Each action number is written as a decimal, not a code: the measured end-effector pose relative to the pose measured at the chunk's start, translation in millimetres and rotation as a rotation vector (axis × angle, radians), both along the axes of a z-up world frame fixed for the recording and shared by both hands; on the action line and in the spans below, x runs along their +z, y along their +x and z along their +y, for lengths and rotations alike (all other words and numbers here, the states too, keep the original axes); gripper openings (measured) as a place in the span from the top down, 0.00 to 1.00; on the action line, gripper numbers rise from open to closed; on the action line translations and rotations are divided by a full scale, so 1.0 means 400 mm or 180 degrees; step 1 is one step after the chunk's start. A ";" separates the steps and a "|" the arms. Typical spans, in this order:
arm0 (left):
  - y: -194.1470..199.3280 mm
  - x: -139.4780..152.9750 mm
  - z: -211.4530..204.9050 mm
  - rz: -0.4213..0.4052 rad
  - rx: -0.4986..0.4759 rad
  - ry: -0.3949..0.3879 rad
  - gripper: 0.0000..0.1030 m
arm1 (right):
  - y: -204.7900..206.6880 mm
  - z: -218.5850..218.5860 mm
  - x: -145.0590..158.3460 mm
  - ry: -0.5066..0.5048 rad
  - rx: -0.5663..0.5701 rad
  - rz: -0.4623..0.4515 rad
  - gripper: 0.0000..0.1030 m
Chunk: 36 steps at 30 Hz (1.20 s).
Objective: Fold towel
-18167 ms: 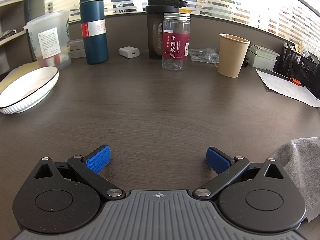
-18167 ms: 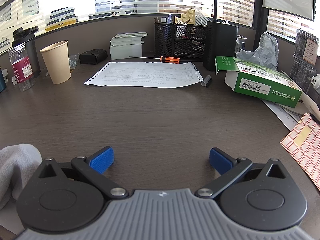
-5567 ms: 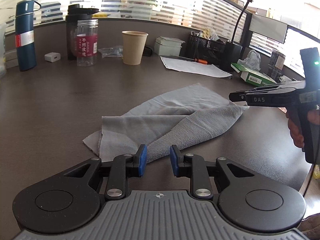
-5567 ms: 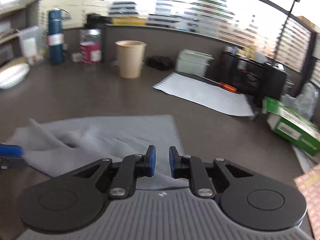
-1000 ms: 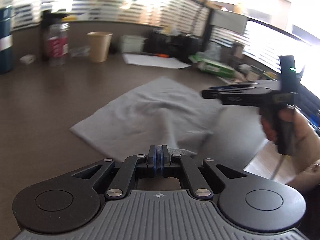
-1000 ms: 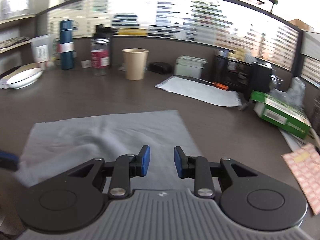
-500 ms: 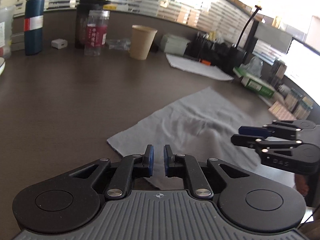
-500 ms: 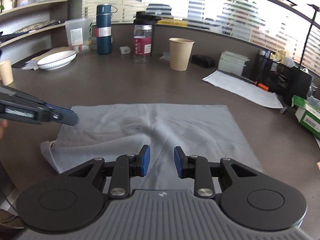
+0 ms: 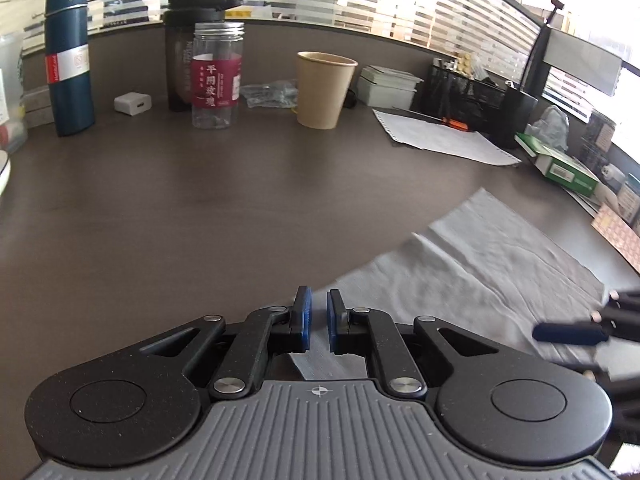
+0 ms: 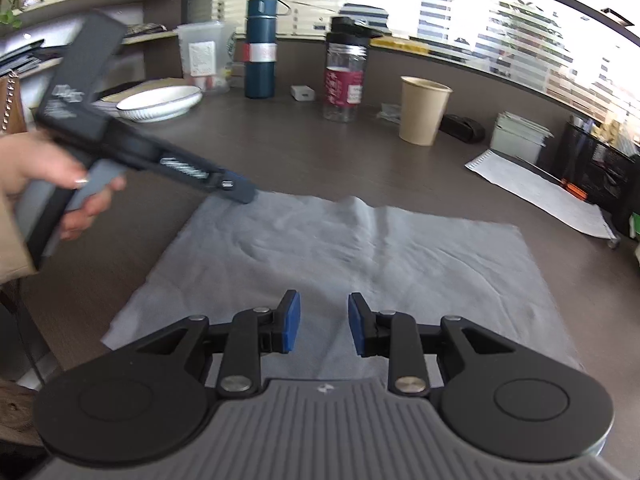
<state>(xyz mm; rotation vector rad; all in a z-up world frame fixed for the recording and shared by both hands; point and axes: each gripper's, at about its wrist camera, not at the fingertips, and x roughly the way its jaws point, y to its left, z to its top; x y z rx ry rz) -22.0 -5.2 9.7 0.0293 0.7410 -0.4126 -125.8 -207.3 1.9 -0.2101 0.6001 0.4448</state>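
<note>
Towel (image 10: 360,256) flat on desk; only R view shows L hand (image 10: 48,176); both tongs (image 9: 317,320) (image 10: 323,328) slightly spread.

Back of table (image 9: 200,200): blue thermos (image 9: 66,56), red-label jar (image 9: 216,76) in front of dark bottle (image 9: 180,48), paper cup (image 9: 324,94), white charger (image 9: 133,103), printout (image 9: 440,140), white bowl (image 10: 160,102).

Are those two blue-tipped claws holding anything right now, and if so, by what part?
Nothing is held. The left gripper and right gripper both hover open over the gray towel, which lies spread flat on the desk.
</note>
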 end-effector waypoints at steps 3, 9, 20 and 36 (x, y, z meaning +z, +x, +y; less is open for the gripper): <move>0.021 0.002 0.008 -0.0019 0.0067 0.0034 0.87 | 0.006 0.024 -0.006 -0.0027 0.0080 0.0021 0.71; -0.046 0.034 0.024 -0.0194 0.0066 -0.0175 0.84 | 0.040 0.047 0.004 -0.0032 0.0098 -0.0021 0.71; -0.129 0.003 -0.031 0.0063 -0.0162 -0.0260 0.78 | 0.239 -0.110 -0.001 -0.0069 -0.0754 0.0073 0.71; 0.036 0.000 -0.018 0.0013 -0.0169 -0.0052 0.79 | 0.231 -0.230 -0.005 0.0178 -0.1248 0.0170 0.68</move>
